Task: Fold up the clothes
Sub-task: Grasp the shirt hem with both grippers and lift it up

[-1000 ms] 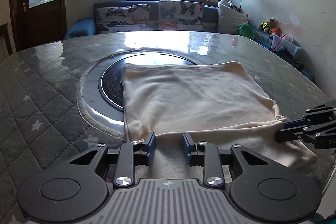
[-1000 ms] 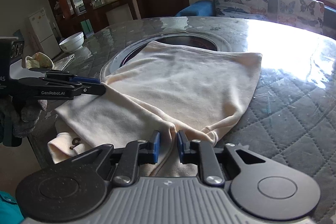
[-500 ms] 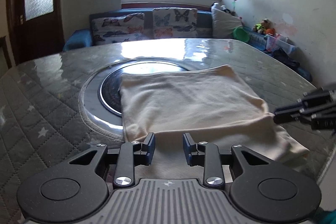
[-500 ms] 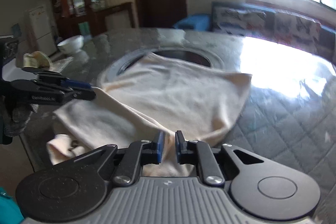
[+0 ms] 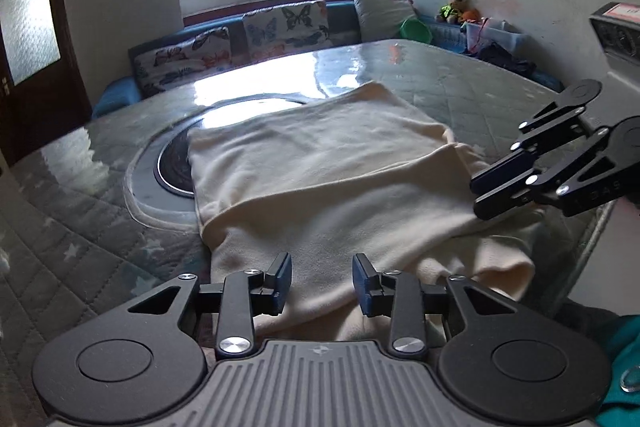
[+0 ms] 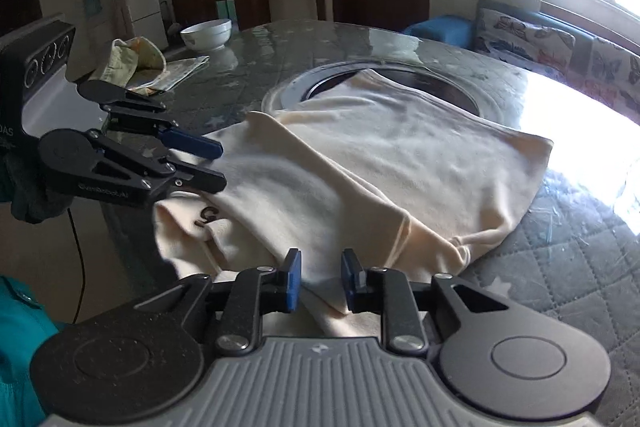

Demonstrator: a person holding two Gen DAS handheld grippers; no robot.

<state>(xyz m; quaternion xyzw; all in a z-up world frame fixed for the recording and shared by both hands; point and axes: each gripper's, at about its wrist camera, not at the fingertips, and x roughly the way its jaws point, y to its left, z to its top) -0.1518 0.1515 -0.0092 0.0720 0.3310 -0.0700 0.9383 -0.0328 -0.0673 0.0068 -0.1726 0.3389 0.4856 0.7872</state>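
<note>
A: While the cream fleece garment [image 5: 320,179] lies folded on the quilted grey table [image 5: 80,227], what are the grippers doing?

B: Left gripper [image 5: 322,277] and right gripper [image 6: 320,277] both gape empty, fabric just ahead.

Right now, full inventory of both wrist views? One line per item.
garment: 1, cream, partly folded on the table's near side, one end hanging off the edge
table: 1, grey quilted cover under clear sheet, round hob inset under the garment's far end
bowl: 1, white, far end of table
cloth: 1, pale patterned, bunched beside the bowl
cushions: 2, butterfly print, bench under the window
basin: 1, green, bench corner
fridge: 1, white, back room
left gripper: 1, black with blue pads, open over the garment's near edge
right gripper: 1, same, open over the garment's corner
</note>
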